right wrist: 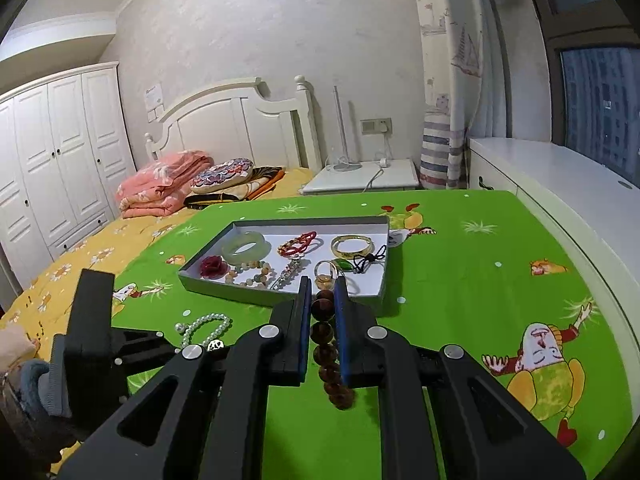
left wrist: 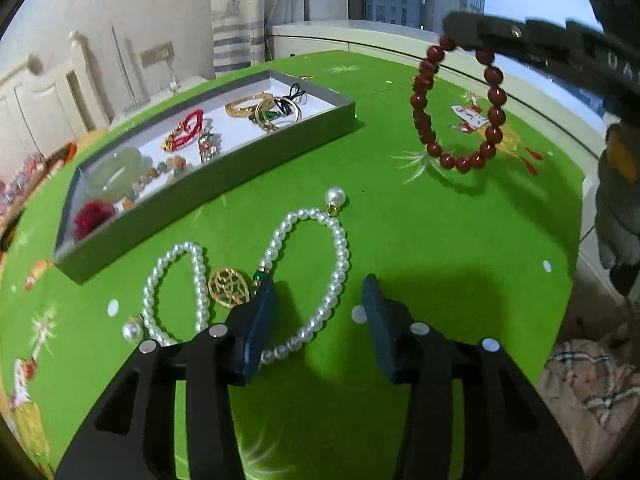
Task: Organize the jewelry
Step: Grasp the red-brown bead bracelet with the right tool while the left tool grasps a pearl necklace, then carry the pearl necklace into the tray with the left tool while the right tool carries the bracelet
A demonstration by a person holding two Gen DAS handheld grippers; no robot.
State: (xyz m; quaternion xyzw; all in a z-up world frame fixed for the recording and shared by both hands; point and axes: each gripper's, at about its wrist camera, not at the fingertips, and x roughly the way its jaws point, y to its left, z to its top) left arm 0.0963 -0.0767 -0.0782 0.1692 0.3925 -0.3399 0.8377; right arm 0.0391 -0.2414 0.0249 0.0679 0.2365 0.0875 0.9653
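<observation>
Dark red beads [left wrist: 458, 106] are hanging as a loop from the right gripper [right wrist: 323, 300], whose jaws are clamping together on the strand; in the right wrist view the beads are running in a line between the two fingers, along the gripper's own axis. The loop is dangling clear of the green cloth [left wrist: 400, 240], off to the right of the tray [left wrist: 208, 192] and apart from it.

From the right gripper the tray is lying straight ahead, its long axis running crosswise, and its near wall is sitting just past the fingertips. Bare white floor is showing mainly at the tray's right end, near the gold bangle [right wrist: 352, 245]; the left part is holding the jade bangle [right wrist: 244, 249] and other pieces. By my reckoning the right hand is the nearer one for dropping the beads, needing only to clear the rim.

Pearls [left wrist: 308, 276] are lying on the cloth under the left gripper [left wrist: 318, 284], whose jaws are standing apart, one finger over the strand near the gold pendant [left wrist: 230, 287]. Open cloth is lying to the right.
</observation>
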